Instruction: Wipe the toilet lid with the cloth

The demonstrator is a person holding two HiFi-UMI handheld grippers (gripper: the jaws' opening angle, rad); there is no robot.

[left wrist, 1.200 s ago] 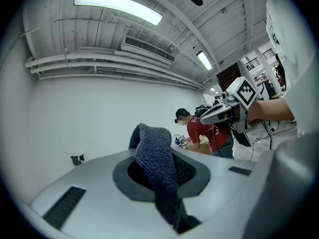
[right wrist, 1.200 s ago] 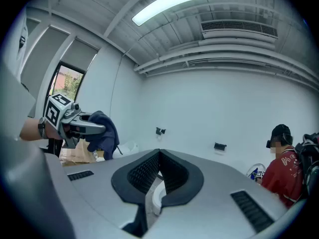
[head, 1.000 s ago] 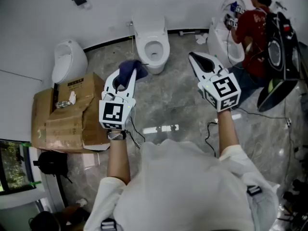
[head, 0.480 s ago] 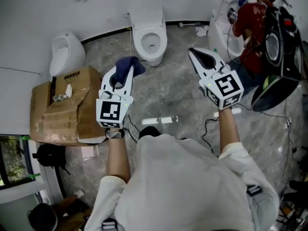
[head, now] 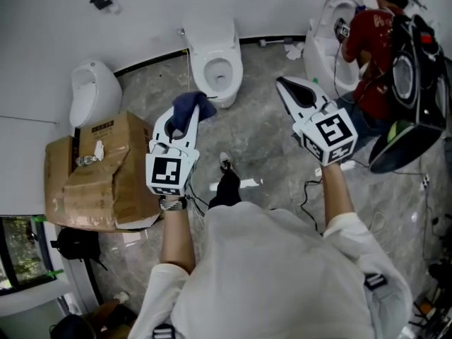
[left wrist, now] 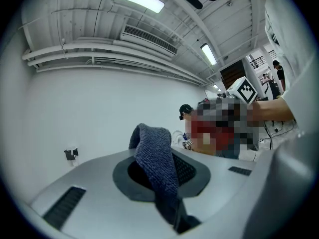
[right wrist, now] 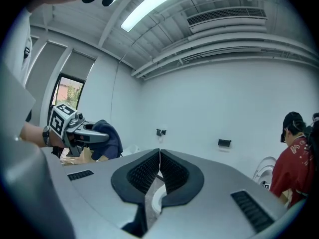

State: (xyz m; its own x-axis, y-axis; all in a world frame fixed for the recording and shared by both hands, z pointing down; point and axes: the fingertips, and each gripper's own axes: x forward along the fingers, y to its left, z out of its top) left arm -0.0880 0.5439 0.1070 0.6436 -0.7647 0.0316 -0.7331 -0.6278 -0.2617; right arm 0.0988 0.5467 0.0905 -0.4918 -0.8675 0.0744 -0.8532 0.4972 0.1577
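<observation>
White short-slv shirt (head: 268, 274), blk strap buckles (head: 372, 280), watch (head: 171, 203) on L wrist. Left gripper (head: 189, 110) & right gripper (head: 282, 82): white shells, blk pads, b/w marker cubes (head: 171, 174).

Grey marble floor (head: 248, 134) mid-frame, white wall (head: 56, 20) along the top, cardboard box (head: 99, 171) and urinal (head: 90, 94) at left, window (head: 20, 251) lower left.

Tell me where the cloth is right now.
In the head view, left of centre, the dark blue cloth is clamped in the left gripper, just short of the white toilet.
</observation>
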